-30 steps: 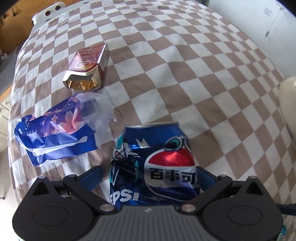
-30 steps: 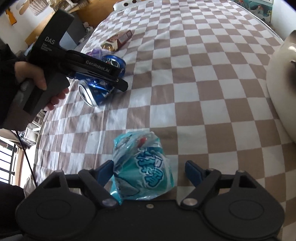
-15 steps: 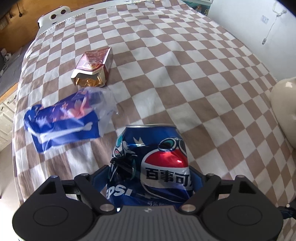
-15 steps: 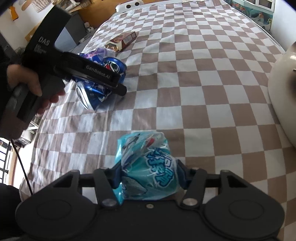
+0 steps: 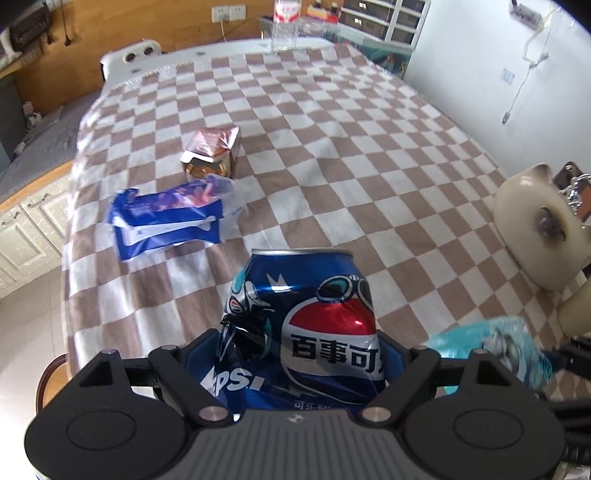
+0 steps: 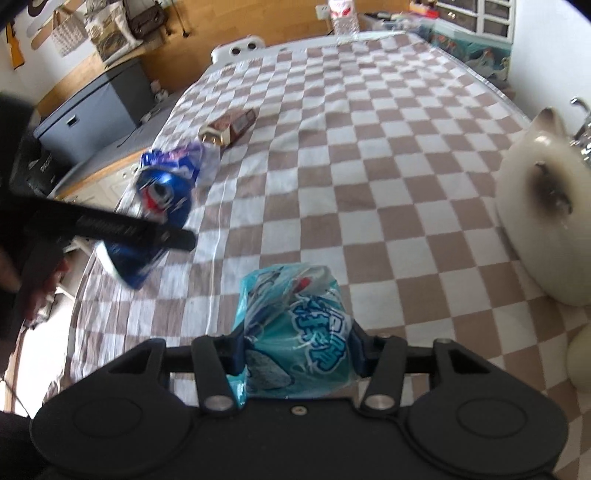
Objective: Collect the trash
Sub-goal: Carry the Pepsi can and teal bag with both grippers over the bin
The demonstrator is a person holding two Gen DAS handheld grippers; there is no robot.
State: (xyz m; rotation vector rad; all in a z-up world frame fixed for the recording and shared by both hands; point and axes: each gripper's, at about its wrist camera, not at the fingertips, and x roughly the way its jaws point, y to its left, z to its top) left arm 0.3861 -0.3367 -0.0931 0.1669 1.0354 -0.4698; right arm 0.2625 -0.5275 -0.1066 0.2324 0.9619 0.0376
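Observation:
My left gripper is shut on a dented blue Pepsi can, held clear above the checked cloth. The right wrist view shows that can blurred at the left. My right gripper has a teal snack bag squeezed between its pads, and its jaws are closing on it. The bag also appears at the lower right of the left wrist view. A blue floral wrapper and a red and gold carton lie on the cloth further back.
A cream cat-shaped vessel stands at the right edge of the cloth. The cloth's left edge drops to the floor beside white cabinets. A white chair back and a clear bottle are at the far end.
The left gripper closed on the can and lifted it off the cloth. The right gripper closed around the teal bag and rose a little. Both views now tilt up to show the room.

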